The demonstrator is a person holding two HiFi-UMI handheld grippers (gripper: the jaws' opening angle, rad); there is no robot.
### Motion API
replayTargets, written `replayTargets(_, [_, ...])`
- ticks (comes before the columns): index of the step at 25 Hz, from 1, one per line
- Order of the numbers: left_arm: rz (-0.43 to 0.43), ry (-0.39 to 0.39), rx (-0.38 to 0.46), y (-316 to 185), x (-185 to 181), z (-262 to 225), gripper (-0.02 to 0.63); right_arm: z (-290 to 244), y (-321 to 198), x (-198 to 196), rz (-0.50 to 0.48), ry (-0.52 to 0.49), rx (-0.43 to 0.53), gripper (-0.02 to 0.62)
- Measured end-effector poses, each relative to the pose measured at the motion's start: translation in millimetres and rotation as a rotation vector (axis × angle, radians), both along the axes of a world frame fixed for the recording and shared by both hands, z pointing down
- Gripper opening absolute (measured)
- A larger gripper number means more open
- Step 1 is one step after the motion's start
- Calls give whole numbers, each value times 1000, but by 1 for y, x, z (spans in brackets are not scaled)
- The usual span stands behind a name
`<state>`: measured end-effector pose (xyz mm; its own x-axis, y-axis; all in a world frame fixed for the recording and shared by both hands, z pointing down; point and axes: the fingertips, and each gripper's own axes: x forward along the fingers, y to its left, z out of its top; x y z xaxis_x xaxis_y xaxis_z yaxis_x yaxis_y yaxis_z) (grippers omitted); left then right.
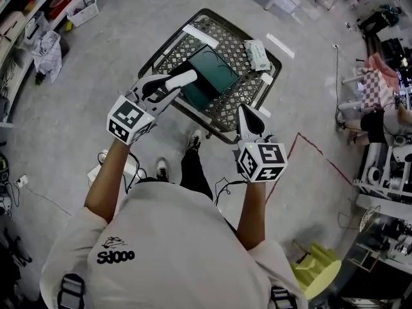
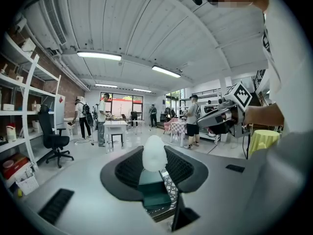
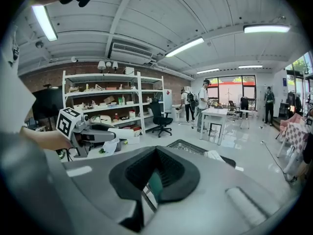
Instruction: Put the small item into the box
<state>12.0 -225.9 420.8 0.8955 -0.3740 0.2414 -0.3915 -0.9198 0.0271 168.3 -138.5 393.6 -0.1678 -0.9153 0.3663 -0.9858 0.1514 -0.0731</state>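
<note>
- The grey concrete floor [image 1: 116,56] fills most of the head view, with a person standing on it and both forearms reaching forward.
- The desk [image 1: 225,40] is a dark metal lattice top with a raised rim, directly in front of the person's feet.
- The box [image 1: 212,76] is dark green and open at the top. It sits near the middle of the desk, turned cornerwise to the person.
- The left tool [image 1: 168,87] reaches in from the left, and its marker cube is nearest the person. Its jaws are pinching the small item [image 1: 185,78].
- The right tool [image 1: 246,116] is over the desk's near right edge, close to the box but apart from it. In the right gripper view its jaws stand slightly spread with nothing between them, and a sliver of the green box shows through the gap.
- A white packet [image 1: 257,55] lies on the desk to the right of the box, and a white strip [image 1: 199,35] lies at the desk's far rim.
- The small item is a pale, rounded, elongated piece that sticks out past the left tool's tips. In the head view it overlaps the box's near left edge. It is held by the tool, not yet lying inside the box.
</note>
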Motion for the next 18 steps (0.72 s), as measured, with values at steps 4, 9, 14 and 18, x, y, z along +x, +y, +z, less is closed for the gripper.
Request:
replayTargets(4, [-37, -36, -34, -27, 11, 19, 135, 14, -25, 11, -35, -14, -32, 11])
replayTargets(9, [-75, -92, -93, -52, 22, 52, 135, 28, -55, 21, -85, -29, -59, 11])
replayTargets(14, [-104, -162, -135, -70, 33, 85, 135, 48, -80, 26, -132, -44, -94, 11])
replayTargets(18, [-117, -209, -175, -83, 33, 109, 135, 63, -98, 25, -158, -60, -128, 11])
